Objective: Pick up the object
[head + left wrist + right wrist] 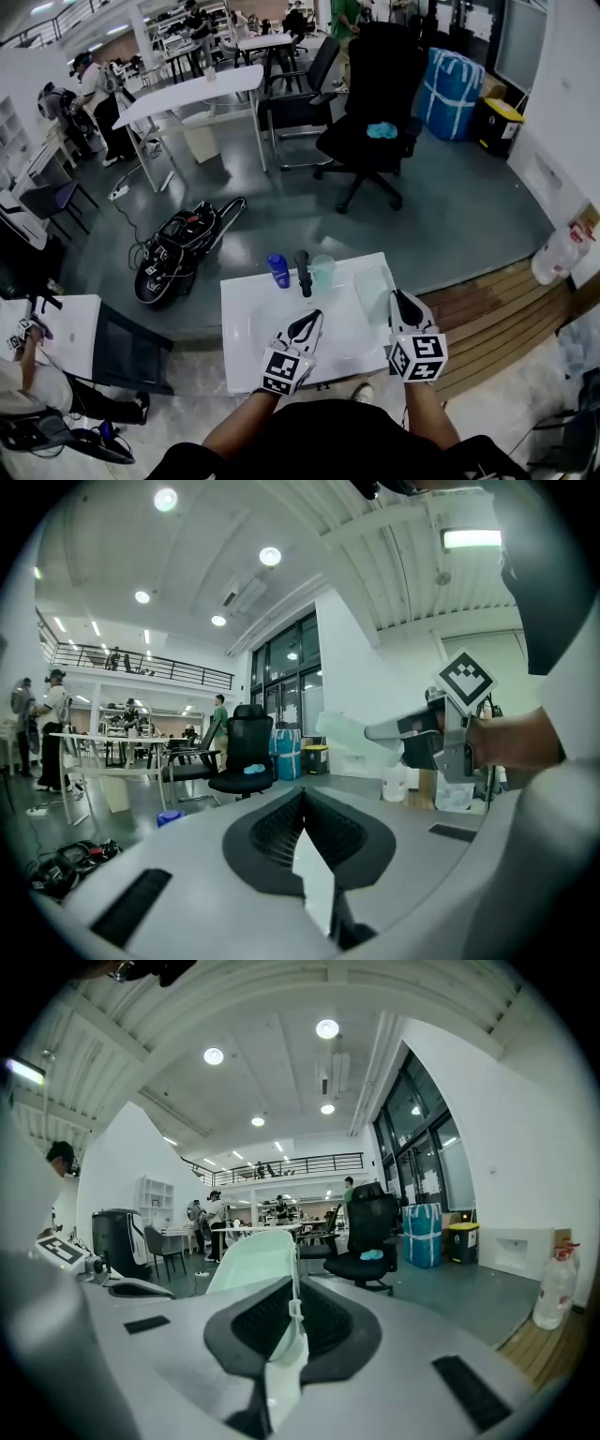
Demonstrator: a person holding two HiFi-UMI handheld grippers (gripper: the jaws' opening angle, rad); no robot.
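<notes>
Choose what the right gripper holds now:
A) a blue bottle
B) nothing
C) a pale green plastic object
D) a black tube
C: in its own view the right gripper is shut on the pale green object, which sticks out past the jaws.

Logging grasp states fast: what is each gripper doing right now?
Left gripper: tongs closed, nothing between them.
Right gripper: tongs closed on a pale green translucent object.
</notes>
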